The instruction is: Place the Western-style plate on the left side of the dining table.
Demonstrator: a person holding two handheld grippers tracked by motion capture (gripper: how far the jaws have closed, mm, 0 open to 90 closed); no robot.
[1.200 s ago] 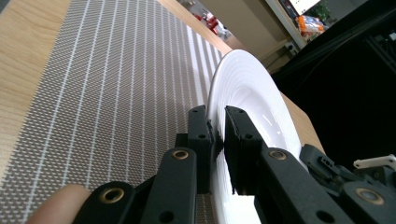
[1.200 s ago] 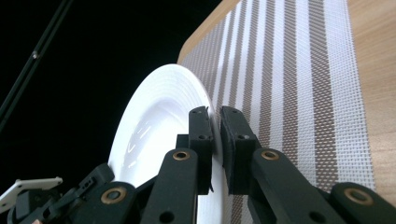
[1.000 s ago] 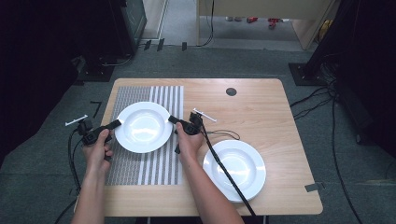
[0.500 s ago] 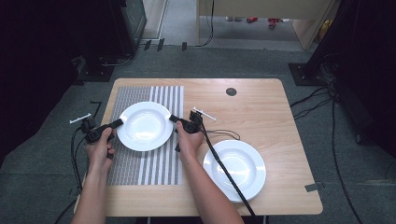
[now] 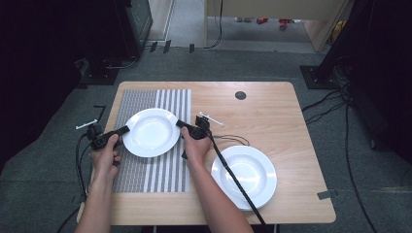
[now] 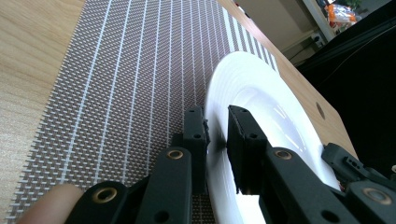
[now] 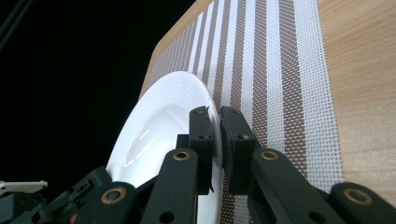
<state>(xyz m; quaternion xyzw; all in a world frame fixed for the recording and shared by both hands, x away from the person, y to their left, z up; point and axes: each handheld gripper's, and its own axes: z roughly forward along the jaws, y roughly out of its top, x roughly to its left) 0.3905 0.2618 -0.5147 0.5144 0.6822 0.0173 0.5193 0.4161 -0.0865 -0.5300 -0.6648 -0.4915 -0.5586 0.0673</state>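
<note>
A white plate (image 5: pixel 151 132) is held between my two grippers over a brown-and-white striped placemat (image 5: pixel 150 170) on the left half of the wooden table (image 5: pixel 272 111). My left gripper (image 5: pixel 125 130) is shut on the plate's left rim. My right gripper (image 5: pixel 179 124) is shut on its right rim. In the left gripper view the jaws (image 6: pixel 217 126) pinch the rim of the plate (image 6: pixel 261 102) above the placemat (image 6: pixel 130 70). In the right gripper view the jaws (image 7: pixel 218 126) clamp the opposite rim of the plate (image 7: pixel 159 121), with the placemat (image 7: pixel 280 70) behind it.
A second white plate (image 5: pixel 244 175) lies on bare wood at the front right, with the right gripper's black cable (image 5: pixel 228 170) running across it. A round black hole (image 5: pixel 240 95) sits near the table's far edge. Grey carpet and floor cables surround the table.
The plate and both grippers have shifted very slightly to the right over the placemat. Both grips are unchanged.
</note>
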